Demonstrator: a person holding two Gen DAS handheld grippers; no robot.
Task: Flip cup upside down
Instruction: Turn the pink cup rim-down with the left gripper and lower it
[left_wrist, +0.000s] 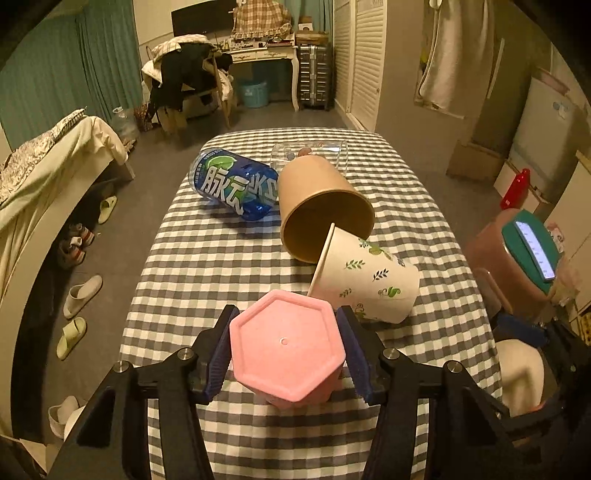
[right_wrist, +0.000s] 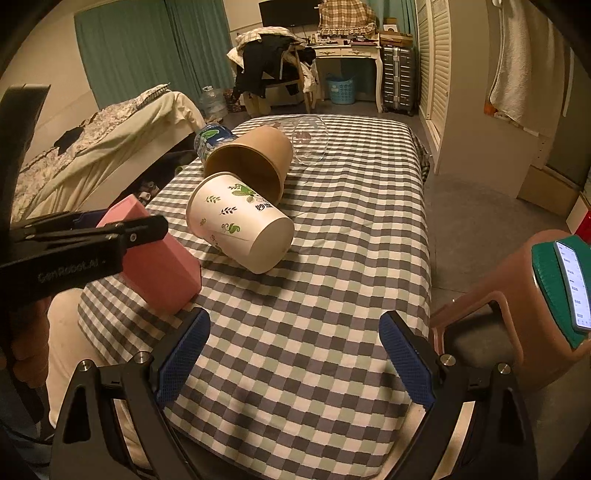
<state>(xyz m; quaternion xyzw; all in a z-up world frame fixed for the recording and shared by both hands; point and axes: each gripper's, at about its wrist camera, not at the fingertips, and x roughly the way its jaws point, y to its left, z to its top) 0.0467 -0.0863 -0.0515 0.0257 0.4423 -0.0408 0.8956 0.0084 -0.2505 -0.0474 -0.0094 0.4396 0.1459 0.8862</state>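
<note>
My left gripper (left_wrist: 286, 349) is shut on a pink hexagonal cup (left_wrist: 288, 350), its flat base facing the camera. In the right wrist view the pink cup (right_wrist: 159, 266) is tilted, its lower end touching the checked tablecloth (right_wrist: 332, 295) near the left edge, held by the left gripper (right_wrist: 122, 236). My right gripper (right_wrist: 295, 358) is open and empty above the table's near end. A white leaf-print paper cup (left_wrist: 365, 280) (right_wrist: 240, 225) lies on its side just beyond the pink cup.
A brown paper cup (left_wrist: 321, 206) (right_wrist: 251, 162), a blue bottle (left_wrist: 232, 184) and a clear glass (right_wrist: 310, 138) lie on their sides farther back. A brown stool (right_wrist: 491, 317) with a phone (right_wrist: 572, 288) stands to the right. A bed (right_wrist: 92, 155) is at the left.
</note>
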